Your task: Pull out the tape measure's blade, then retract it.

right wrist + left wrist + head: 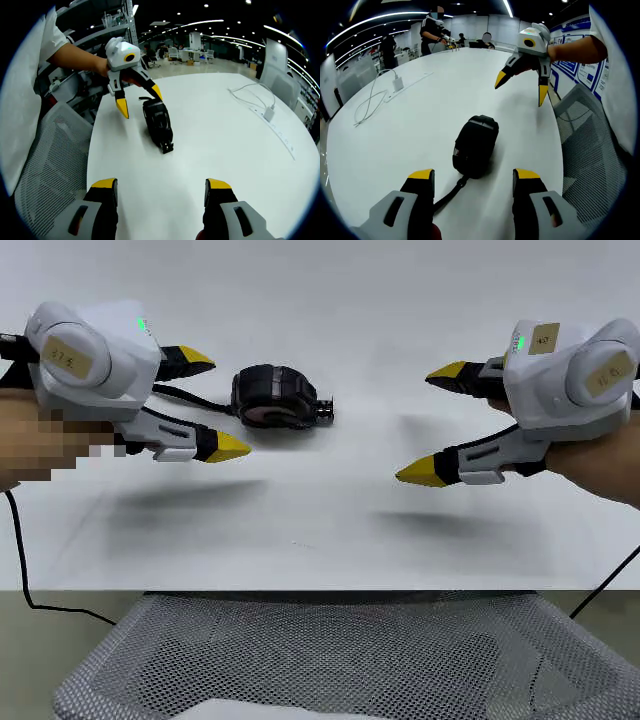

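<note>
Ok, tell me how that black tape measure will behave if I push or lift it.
The tape measure looks like a compact rigid case, so it should lift as one stiff, probably dense piece. On the smooth white table a push will likely slide it. Its loose strap will probably dangle.

Open office: long white table (225, 125), desks (195, 54), ceiling lights (200, 23).

Tape measure (275, 396): black casing, matt, rubbery-looking. Table (320, 530): white, smooth, faint sheen. Left claw (222, 402) and right claw (417, 426): white plastic shells, slightly glossy; matt black jaws with yellow tips. Chair back (350, 650): grey woven mesh, coarse.
</note>
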A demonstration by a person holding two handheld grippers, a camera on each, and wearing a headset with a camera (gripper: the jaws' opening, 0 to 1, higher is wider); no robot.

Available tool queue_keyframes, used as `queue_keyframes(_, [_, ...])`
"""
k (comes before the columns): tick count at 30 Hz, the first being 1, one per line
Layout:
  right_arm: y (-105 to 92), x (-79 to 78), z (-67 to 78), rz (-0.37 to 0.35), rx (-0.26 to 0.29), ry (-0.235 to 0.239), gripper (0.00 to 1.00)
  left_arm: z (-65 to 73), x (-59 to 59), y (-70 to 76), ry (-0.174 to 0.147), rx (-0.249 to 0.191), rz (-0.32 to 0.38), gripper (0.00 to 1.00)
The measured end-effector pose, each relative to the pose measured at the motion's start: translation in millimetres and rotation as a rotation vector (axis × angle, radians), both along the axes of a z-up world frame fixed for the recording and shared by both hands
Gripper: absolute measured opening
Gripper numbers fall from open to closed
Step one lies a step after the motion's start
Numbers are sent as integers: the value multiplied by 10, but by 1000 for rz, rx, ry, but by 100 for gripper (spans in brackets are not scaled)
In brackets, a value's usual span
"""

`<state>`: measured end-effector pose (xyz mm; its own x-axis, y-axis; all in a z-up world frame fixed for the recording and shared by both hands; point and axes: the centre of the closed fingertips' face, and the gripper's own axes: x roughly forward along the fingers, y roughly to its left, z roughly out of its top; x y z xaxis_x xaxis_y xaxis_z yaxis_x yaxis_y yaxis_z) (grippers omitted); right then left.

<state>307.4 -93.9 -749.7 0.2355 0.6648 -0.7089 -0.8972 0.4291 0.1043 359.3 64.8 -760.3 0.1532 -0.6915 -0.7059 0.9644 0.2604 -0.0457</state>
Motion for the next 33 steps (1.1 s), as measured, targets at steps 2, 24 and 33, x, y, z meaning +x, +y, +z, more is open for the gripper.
queue_keyframes(2, [5, 5, -16, 4, -4, 0, 69, -9, 10, -14, -3, 0, -8, 58])
queue_keyframes(24, [97, 72, -67, 10, 11, 22, 69, -168, 96, -187, 23, 11, -60, 37])
queue_keyframes(33, [116, 72, -91, 8, 19, 29, 69, -183, 102, -216, 26, 15, -66, 30])
